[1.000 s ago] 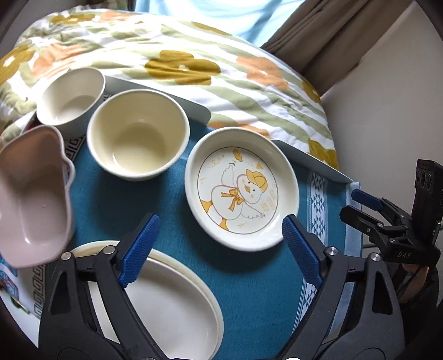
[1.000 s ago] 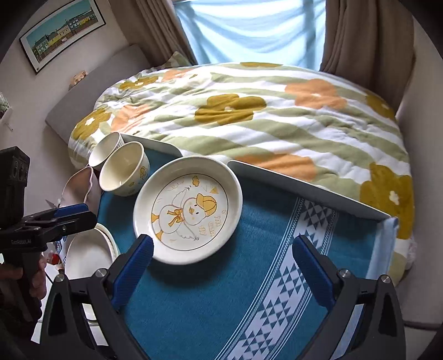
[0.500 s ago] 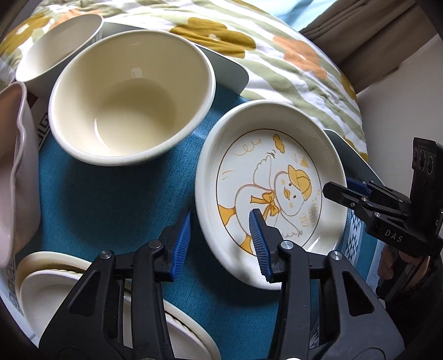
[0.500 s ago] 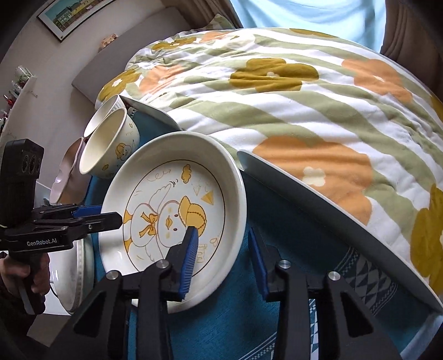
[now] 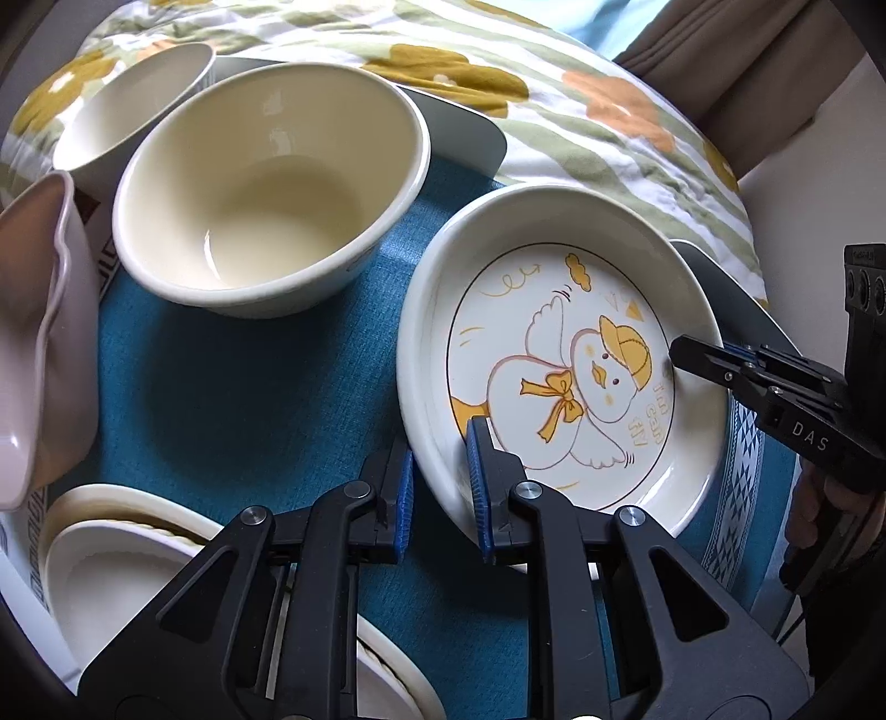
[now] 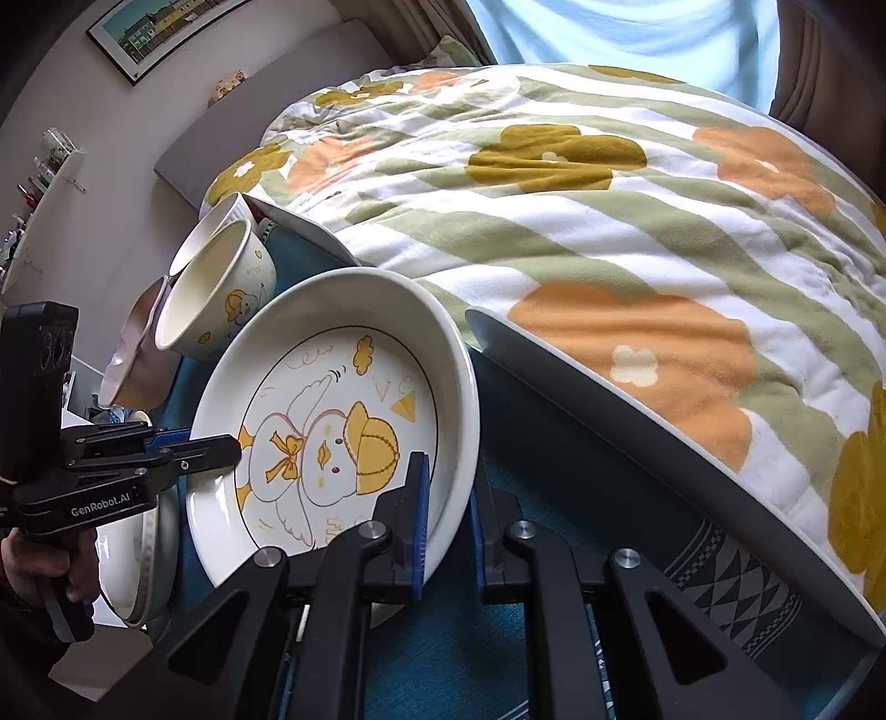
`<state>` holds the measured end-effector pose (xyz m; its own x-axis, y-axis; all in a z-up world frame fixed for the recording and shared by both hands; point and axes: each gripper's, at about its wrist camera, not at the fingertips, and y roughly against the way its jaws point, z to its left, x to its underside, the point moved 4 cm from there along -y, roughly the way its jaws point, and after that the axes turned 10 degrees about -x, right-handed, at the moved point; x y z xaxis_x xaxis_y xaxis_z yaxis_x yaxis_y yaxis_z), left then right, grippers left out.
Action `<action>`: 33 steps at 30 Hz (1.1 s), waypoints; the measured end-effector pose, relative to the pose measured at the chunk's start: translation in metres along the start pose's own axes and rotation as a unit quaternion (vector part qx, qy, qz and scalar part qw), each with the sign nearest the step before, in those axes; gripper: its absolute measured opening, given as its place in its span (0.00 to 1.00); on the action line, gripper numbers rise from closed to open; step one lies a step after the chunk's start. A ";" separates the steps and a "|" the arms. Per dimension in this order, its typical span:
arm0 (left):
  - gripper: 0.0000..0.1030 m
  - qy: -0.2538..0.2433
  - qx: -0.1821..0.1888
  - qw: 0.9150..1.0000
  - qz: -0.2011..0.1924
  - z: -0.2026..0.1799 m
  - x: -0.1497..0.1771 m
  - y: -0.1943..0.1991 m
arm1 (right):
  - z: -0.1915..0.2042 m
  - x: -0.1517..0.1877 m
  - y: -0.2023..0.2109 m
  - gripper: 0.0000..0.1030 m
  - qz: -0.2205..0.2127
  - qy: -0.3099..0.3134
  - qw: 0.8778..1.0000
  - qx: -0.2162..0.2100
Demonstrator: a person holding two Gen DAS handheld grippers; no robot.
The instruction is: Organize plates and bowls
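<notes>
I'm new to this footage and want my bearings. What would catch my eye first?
The duck plate on the blue cloth, its rim pinched on opposite sides by the left hand-held gripper and right hand-held gripper. Beside it stands a cream bowl, with a flowered quilt behind.

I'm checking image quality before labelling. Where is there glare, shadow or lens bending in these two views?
Left wrist view: sharp; a dark shadow lies on the blue cloth beside the cream bowl; the corners are black. Right wrist view: the window is washed out, and the bedspread bulges from the fisheye lens.
</notes>
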<state>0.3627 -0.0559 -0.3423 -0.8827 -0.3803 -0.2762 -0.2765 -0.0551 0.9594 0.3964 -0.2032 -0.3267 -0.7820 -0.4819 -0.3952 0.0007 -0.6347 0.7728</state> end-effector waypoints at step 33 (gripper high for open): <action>0.15 -0.123 0.082 0.987 -0.063 0.107 0.042 0.124 | 0.170 0.060 0.046 0.12 -0.122 -0.073 0.986 0.091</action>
<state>0.2503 0.0199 -0.2409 -0.8973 -0.1441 -0.4172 -0.4298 0.0696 0.9002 0.2440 -0.1581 -0.2306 -0.8266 -0.2282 -0.5144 -0.2993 -0.5958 0.7453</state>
